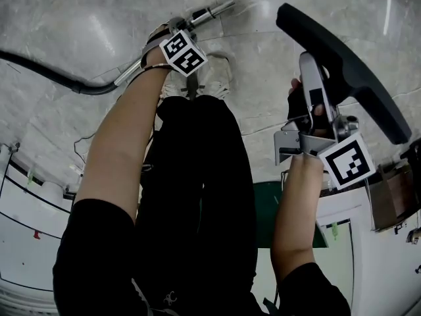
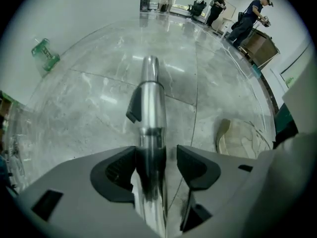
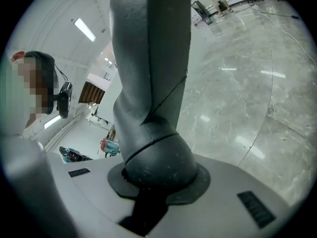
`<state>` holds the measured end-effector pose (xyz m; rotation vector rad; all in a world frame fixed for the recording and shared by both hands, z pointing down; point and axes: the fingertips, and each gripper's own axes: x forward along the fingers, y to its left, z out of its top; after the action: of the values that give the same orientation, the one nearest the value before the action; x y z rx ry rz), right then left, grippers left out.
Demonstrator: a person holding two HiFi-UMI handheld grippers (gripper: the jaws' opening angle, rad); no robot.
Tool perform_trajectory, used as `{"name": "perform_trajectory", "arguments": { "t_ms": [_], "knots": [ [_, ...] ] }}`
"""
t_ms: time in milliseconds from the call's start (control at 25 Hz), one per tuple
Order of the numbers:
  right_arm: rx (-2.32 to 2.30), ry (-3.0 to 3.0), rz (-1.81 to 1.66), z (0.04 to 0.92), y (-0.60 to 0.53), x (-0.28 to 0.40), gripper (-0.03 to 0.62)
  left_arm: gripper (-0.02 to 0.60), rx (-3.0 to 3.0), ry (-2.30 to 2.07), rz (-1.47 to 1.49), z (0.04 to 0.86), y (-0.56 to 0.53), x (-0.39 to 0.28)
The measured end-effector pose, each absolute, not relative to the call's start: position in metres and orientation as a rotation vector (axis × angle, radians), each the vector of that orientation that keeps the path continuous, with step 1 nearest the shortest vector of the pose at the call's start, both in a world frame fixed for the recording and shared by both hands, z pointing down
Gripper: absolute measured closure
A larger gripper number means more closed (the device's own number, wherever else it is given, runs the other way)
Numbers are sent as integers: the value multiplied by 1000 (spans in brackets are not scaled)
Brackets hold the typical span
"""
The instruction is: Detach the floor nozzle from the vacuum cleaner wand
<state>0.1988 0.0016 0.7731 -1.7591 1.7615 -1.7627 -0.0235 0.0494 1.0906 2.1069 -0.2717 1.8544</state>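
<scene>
The silver vacuum wand (image 1: 212,12) lies on the grey marble floor, joined at its lower left end to a black hose (image 1: 39,68). My left gripper (image 1: 175,28) points straight down over it. In the left gripper view the wand (image 2: 150,108) runs between the jaws of my left gripper (image 2: 157,170); the left pad lies against the tube, while a gap separates the right pad (image 2: 195,168) from it. My right gripper (image 1: 314,84) holds the long black floor nozzle (image 1: 355,78) up in the air, apart from the wand. The jaws of the right gripper (image 3: 158,182) clamp the nozzle's dark neck (image 3: 148,83).
The person's pale shoe (image 1: 218,78) (image 2: 242,138) stands right beside the wand. A green mat (image 1: 266,209) and white furniture (image 1: 368,242) lie near the person's feet, with a brown box (image 1: 395,189) at the right. Other people (image 2: 250,16) stand far across the hall.
</scene>
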Motion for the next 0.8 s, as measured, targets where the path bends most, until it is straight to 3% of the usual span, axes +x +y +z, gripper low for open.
{"name": "perform_trajectory", "arguments": {
  "t_ms": [120, 280, 320, 360, 520, 800],
  "knots": [
    [-1794, 1745, -1739, 771, -1, 202, 497, 295, 2042, -259, 1896, 1091, 53, -37],
    [-1886, 1796, -1681, 740, 3, 194, 497, 295, 2133, -447, 1760, 1018, 23, -36],
    [-1897, 1820, -1661, 726, 3, 188, 497, 400, 2161, -531, 1693, 987, 9, -33],
    [-1895, 1845, -1635, 710, 1, 182, 497, 574, 2179, -614, 1614, 952, -6, -30],
    [-1831, 1947, -1495, 616, -21, 155, 499, 574, 2210, -771, 1313, 804, -46, -13],
    [-1799, 2139, -1246, 387, -51, 129, 499, 574, 2222, -896, 1040, 526, -68, -8]
  ]
}}
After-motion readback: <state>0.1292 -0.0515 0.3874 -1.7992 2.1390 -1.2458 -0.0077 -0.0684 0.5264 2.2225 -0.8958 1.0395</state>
